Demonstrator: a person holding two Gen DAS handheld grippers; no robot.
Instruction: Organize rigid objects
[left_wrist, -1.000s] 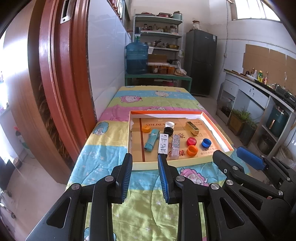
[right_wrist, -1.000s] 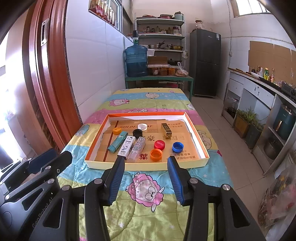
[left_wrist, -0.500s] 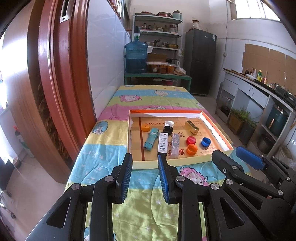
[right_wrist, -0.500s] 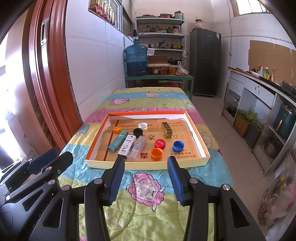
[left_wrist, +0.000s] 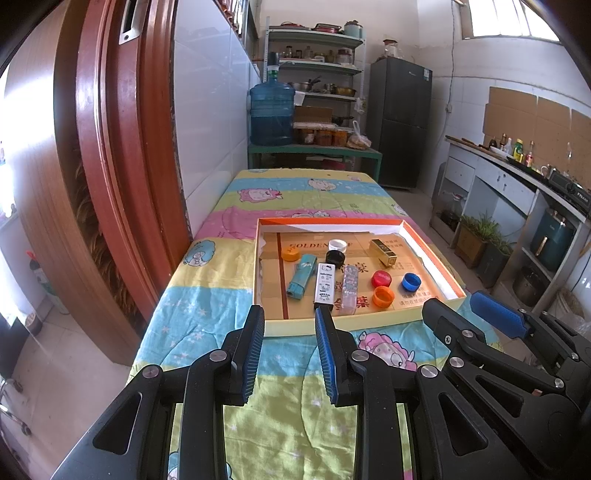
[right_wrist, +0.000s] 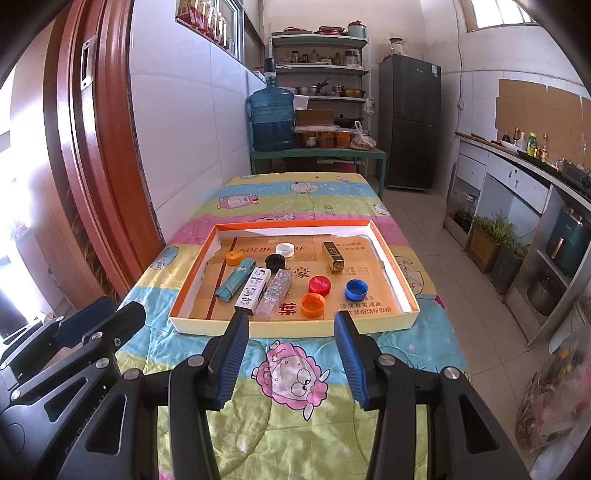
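A shallow orange-rimmed cardboard tray (right_wrist: 393, 264) (left_wrist: 436, 258) lies on the quilt-covered table. In it are a teal lighter (right_wrist: 235, 283), a white Hello Kitty lighter (right_wrist: 254, 290), a clear patterned lighter (right_wrist: 275, 294), a gold box (right_wrist: 333, 257), and orange (right_wrist: 313, 305), red (right_wrist: 319, 285), blue (right_wrist: 357, 288), black (right_wrist: 275, 261), white (right_wrist: 285, 249) and small orange (right_wrist: 233, 257) caps. My left gripper (left_wrist: 290, 321) is open and empty before the tray's near edge. My right gripper (right_wrist: 291, 325) is open and empty, also short of the near edge.
A tiled wall and red wooden door frame (right_wrist: 92, 166) run along the table's left. A green bench with a blue water jug (right_wrist: 271, 120) and shelves stands beyond the far end. A fridge (right_wrist: 410, 122) and counter (right_wrist: 517, 170) line the right.
Both grippers have drifted slightly; the tray sits marginally farther off in the left wrist view. Nothing was grasped or moved.
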